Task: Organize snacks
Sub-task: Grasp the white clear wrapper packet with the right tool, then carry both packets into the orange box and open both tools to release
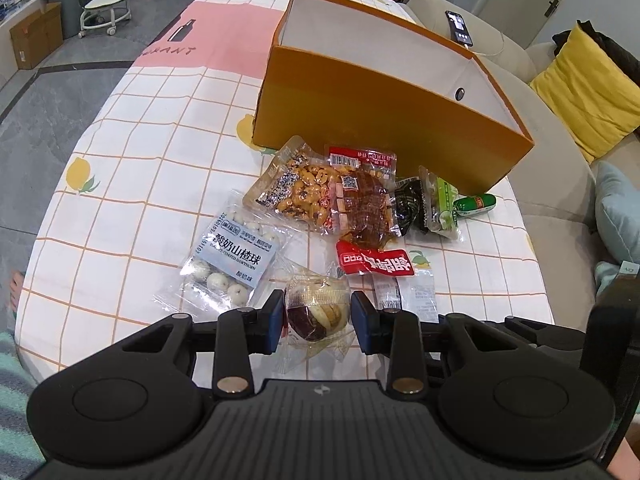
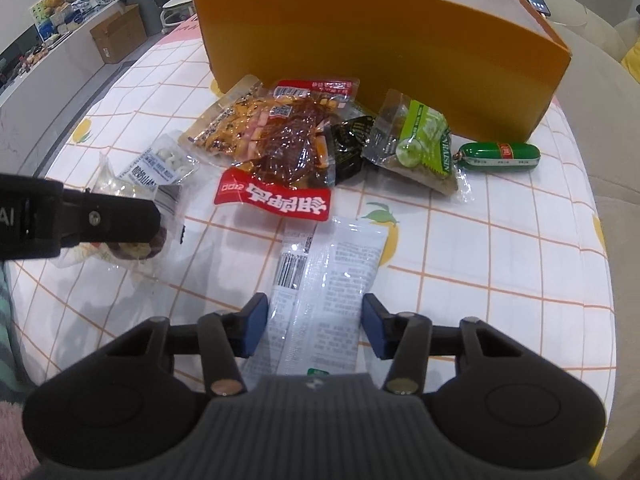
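Note:
Several snack packets lie on the checked tablecloth in front of an open orange box [image 1: 384, 120] [image 2: 384, 40]. My left gripper [image 1: 316, 316] stands open around a clear-wrapped date-and-nut snack [image 1: 316, 310], its blue pads close beside it on both sides. My right gripper [image 2: 316, 326] is open around the near end of a white packet [image 2: 324, 292] lying flat. Farther out lie a hawthorn-ball bag [image 1: 232, 256], a peanut bag [image 1: 300, 188], a red meat packet [image 2: 280, 160], a green raisin packet [image 2: 424, 140] and a green sausage [image 2: 500, 156].
A sofa [image 1: 560, 208] with a yellow cushion [image 1: 588, 92] runs along the table's right side. A phone [image 1: 460, 28] rests beyond the box. The left gripper shows in the right wrist view [image 2: 100, 220] at the left, over its snack. Grey floor lies left of the table.

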`<state>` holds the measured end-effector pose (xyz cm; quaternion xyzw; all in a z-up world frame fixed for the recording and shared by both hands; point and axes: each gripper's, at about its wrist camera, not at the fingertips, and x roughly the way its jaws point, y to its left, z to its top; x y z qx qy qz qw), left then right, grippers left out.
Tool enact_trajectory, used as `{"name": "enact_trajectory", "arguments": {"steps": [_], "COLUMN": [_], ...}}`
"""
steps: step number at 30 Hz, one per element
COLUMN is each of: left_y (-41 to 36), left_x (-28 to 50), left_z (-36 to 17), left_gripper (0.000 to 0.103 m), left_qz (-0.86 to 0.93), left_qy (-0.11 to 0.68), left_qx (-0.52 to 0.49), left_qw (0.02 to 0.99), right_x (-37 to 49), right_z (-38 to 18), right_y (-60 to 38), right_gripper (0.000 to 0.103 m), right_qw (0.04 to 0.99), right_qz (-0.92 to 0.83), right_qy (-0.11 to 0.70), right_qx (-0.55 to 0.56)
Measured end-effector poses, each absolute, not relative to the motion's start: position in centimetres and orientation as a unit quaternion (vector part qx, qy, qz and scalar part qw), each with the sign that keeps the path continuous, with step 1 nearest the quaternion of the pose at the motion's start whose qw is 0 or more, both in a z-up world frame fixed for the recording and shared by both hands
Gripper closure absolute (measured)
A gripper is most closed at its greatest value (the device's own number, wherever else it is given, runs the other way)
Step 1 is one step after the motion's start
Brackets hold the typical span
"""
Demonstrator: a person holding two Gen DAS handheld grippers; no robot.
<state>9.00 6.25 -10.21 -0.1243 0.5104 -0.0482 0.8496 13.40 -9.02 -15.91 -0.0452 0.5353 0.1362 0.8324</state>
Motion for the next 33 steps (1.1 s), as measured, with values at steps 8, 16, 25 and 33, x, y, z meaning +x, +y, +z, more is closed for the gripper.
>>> {"name": "enact_trajectory", "arguments": {"steps": [8,16,25,33], "left_y": [5.8,5.4,4.3,2.3], "left_x": [8.4,8.4,11.3,16.8], "left_z": [-8.9,-5.9,-2.2,0.7], "left_gripper": [0.064,0.064,0.063,0.064], "left_qz": [-0.049,-0.059,-0.098,-0.146], "left_qy": [0.499,0.471,0.445,0.427], "left_qx": [-0.116,-0.119,-0.123,-0.118], "left_qw": [0.858,0.872,0.881,0.884], "right_x": [12.4,11.9,13.7,19.9], "right_z": [-13.2,-9.2,-4.0,0.1], "right_y": [-10.7,-13.4,-16.0,-18.1], "right_gripper": [0.055,0.056,0.056,0.056], "right_qw": [0.836,0.85,0.878,0.89], "right_qz": [0.142,0.143,0.153,0.163], "right_qy": [0.529,0.505,0.451,0.424], "right_qx": [-0.024,0.034,0.05,0.041]}}
